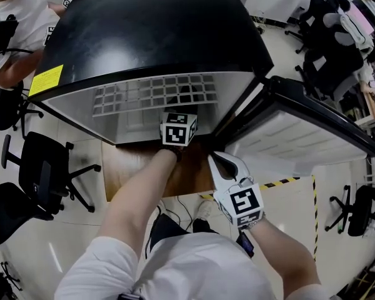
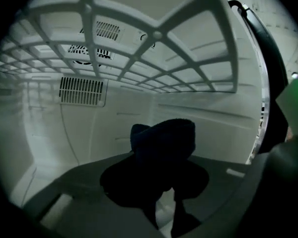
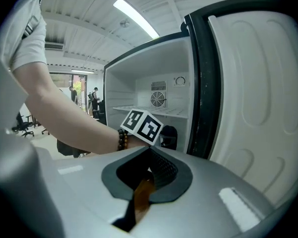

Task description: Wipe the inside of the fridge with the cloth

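Observation:
The black fridge (image 1: 150, 30) stands open, its door (image 1: 312, 124) swung out to the right. My left gripper (image 1: 178, 130) reaches into the compartment under the white wire shelf (image 2: 139, 58). It is shut on a dark bunched cloth (image 2: 164, 143), which hides the fingertips and hangs in front of the white back wall. The right gripper view shows that gripper's marker cube (image 3: 141, 126) and the cloth (image 3: 169, 135) just inside the opening. My right gripper (image 1: 217, 161) hovers outside, by the door's hinge edge, shut with nothing between its jaws (image 3: 151, 165).
A vent grille (image 2: 82, 90) sits on the fridge's back wall. The fridge rests on a wooden board (image 1: 131, 167). Office chairs (image 1: 44, 167) stand to the left, a seated person (image 1: 19, 24) is at the upper left, and yellow-black tape (image 1: 287, 181) marks the floor.

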The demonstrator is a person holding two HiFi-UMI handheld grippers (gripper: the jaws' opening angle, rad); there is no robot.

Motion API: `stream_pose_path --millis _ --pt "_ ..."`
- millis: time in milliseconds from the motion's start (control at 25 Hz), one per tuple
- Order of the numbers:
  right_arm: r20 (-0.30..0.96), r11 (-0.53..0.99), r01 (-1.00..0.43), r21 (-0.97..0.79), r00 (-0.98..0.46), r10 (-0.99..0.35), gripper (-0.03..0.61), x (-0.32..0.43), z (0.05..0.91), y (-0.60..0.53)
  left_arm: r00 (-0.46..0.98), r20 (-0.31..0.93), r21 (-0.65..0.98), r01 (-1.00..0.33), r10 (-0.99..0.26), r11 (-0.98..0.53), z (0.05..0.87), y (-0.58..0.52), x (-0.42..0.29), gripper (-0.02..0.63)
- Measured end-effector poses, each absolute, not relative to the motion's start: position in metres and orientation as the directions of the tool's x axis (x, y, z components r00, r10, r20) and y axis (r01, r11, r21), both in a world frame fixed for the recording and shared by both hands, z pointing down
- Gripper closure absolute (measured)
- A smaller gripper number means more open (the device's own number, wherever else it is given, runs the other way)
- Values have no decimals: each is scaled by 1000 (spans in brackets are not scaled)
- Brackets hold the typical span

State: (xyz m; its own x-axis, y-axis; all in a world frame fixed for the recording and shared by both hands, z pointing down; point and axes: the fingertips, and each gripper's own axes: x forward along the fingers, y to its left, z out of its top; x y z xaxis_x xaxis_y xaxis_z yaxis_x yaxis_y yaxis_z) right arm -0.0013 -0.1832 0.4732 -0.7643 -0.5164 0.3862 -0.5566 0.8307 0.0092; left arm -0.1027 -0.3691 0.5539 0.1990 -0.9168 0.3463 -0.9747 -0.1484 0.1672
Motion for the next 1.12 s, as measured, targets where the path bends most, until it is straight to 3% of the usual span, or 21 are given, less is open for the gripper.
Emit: stream_pose_path --millis 360,1120 --pt "363 837 -546 -22 -785 -502 575 6 469 -190 182 329 164 -977 -927 -134 550 -407 -103 492" --pt "355 836 -546 -58 -793 -494 576 17 470 -190 298 261 179 -950 -918 -257 550 -415 -82 523"
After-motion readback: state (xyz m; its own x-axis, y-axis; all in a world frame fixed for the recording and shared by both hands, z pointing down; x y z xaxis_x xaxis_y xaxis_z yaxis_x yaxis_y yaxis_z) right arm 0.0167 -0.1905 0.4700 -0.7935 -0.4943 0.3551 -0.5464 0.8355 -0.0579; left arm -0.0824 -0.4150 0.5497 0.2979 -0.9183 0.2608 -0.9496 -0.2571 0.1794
